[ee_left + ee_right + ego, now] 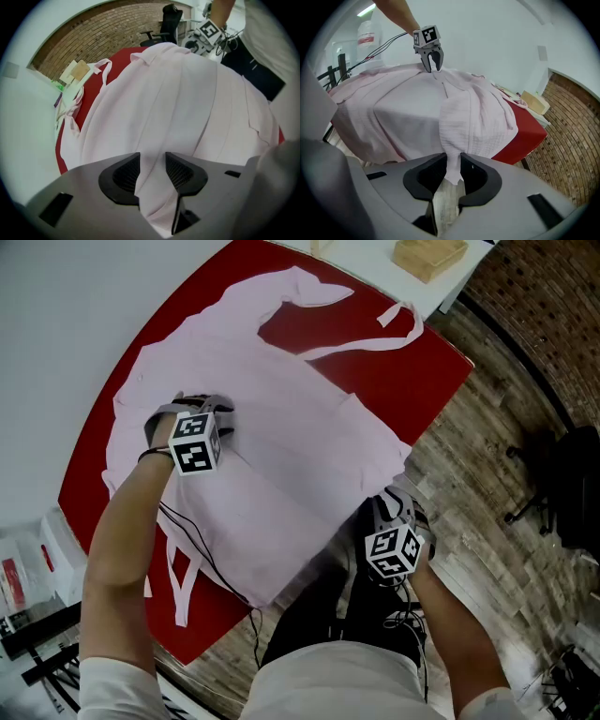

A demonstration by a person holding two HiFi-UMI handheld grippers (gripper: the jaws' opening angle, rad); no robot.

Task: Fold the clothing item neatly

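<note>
Two grippers clamp the pink garment point(281, 427) on the red table point(375, 367): left gripper point(149, 171) mid-cloth, right gripper point(451, 171) on the overhanging hem. That shallow hem bite could slip, skewing the fold.

The garment point(281, 418) lies spread on the table point(412, 371), and its near edge hangs off over the floor point(487, 512). A fold of it sits between the left gripper's point(152, 174) jaws, and the rest stretches ahead of them. Far ahead to their left lie a strap point(356, 348) and a box point(429, 256), and far ahead to their right is the right gripper point(451, 172). The overhanging edge sits between the right jaws, with floor below. Ahead of them, the left gripper stands on the garment, and the box lies ahead to the right.
</note>
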